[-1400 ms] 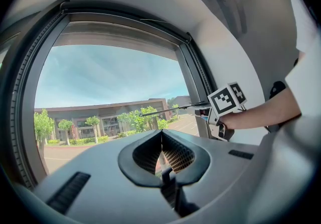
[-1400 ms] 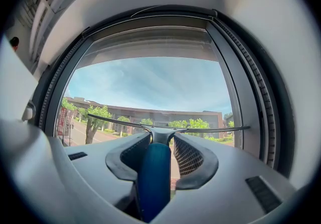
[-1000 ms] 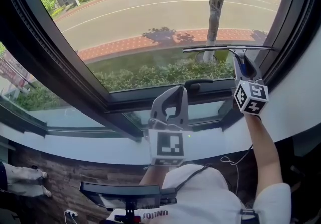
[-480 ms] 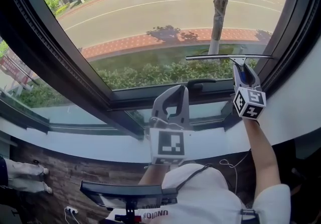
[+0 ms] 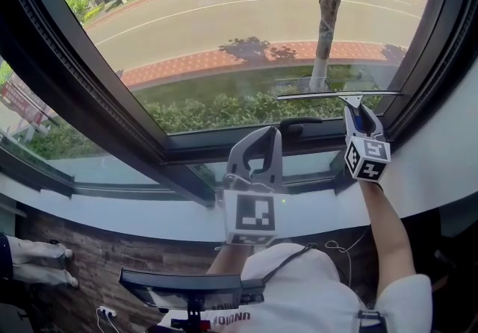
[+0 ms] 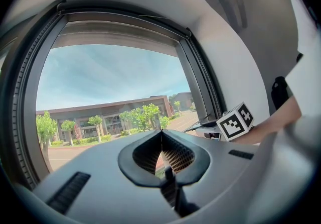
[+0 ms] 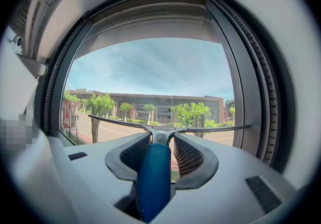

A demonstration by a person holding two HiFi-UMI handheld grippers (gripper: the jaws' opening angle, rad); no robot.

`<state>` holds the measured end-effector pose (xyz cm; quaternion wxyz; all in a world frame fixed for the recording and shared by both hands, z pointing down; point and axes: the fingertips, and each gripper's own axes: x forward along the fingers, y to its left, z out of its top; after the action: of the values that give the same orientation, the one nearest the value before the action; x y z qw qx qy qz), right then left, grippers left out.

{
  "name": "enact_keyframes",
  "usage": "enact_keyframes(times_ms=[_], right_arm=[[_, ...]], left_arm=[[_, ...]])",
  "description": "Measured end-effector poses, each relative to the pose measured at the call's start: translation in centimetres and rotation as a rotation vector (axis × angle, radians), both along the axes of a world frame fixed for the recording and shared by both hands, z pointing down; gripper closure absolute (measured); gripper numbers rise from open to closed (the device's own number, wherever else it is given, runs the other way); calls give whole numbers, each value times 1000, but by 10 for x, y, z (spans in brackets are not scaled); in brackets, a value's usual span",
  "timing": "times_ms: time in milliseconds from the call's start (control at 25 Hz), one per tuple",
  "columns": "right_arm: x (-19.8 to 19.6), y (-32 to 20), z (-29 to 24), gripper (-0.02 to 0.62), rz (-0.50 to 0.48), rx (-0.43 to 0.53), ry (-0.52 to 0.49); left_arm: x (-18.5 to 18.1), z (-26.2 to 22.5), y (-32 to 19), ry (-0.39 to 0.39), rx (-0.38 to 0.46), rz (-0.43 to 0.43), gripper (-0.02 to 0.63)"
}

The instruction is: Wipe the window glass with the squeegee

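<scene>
My right tool (image 7: 161, 140) pinches the squeegee (image 5: 337, 94) by its blue handle. The blade lies level, left to right, at the lower right of the window glass (image 5: 246, 33), with the handle pointing down from it. My left tool (image 6: 161, 135) hangs lower, jaws pressed together on nothing.

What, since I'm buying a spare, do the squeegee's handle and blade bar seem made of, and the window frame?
Squeegee handle: smooth, evenly blue, faintly glossy, so probably plastic, maybe rubber-coated.
Blade bar: thin, pale grey with a sheen, likely metal; any rubber edge is too thin to tell.
Window frame: dark, matte, ribbed; painted metal or plastic, can't say which.
</scene>
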<state>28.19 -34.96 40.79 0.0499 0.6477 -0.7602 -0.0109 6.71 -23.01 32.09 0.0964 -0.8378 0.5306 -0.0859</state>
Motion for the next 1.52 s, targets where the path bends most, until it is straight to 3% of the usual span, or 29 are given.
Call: enact_keyframes(times_ms=[1280,1520], right_arm=[[0,0,80,445,20,-166,-4],[-1,-1,78,445,20,-155,9]], left_arm=[[-8,5,-1,-19,-9,-30,603],[-11,9,-5,-13,-11,-36,603]])
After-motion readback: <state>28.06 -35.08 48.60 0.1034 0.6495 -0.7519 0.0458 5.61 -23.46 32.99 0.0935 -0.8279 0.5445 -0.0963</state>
